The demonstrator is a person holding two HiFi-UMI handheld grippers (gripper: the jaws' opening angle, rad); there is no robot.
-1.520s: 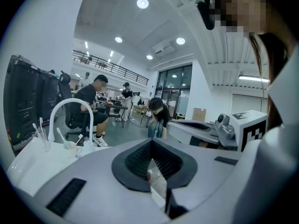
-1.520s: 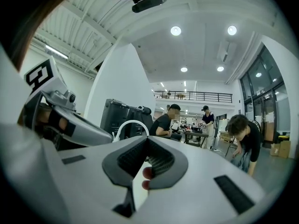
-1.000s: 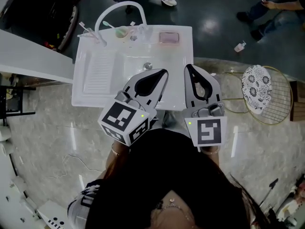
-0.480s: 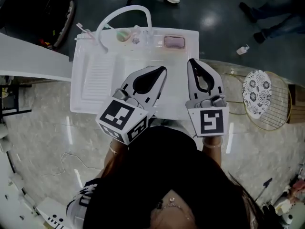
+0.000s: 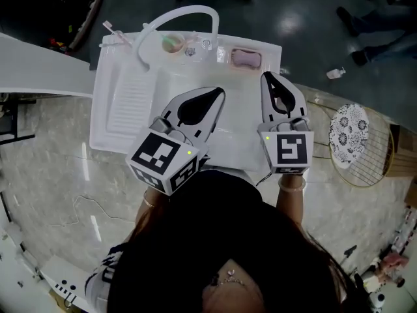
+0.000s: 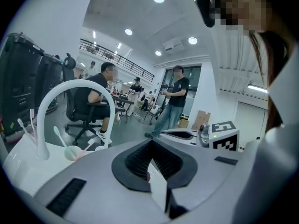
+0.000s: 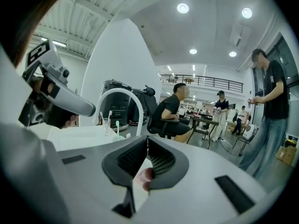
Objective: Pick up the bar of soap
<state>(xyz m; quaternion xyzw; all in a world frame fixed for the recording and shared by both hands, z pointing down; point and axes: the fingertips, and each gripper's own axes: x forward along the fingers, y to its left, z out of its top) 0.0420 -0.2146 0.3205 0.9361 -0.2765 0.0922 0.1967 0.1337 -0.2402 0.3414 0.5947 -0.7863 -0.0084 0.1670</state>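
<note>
While you stand over the white sink (image 5: 124, 139), both grippers hang above its basin, side by side and pointing toward the back ledge. Your left gripper (image 5: 220, 91) has its jaws pressed together, tips meeting, with nothing pinched between them. It hangs over the middle of the basin, and its marker cube sits close to your body. Your right gripper (image 5: 267, 75) is closed the same way, tip against tip, and is also empty.

You have the bar of soap (image 5: 246, 59) lying flat on the back ledge of the sink, near its right corner. It is pink and rounded. The closed tips of your right gripper point up at it from just below and slightly to its right, near but not touching. Your left gripper is farther off, down and to the left of the soap.

Along the same ledge you can see a white arched tap (image 5: 182, 13) to the left of the soap, a small green cup (image 5: 171, 42) under its arch, and toothbrushes (image 5: 111, 30) at the far left corner. A ribbed draining board takes up the left side of the sink.
</note>
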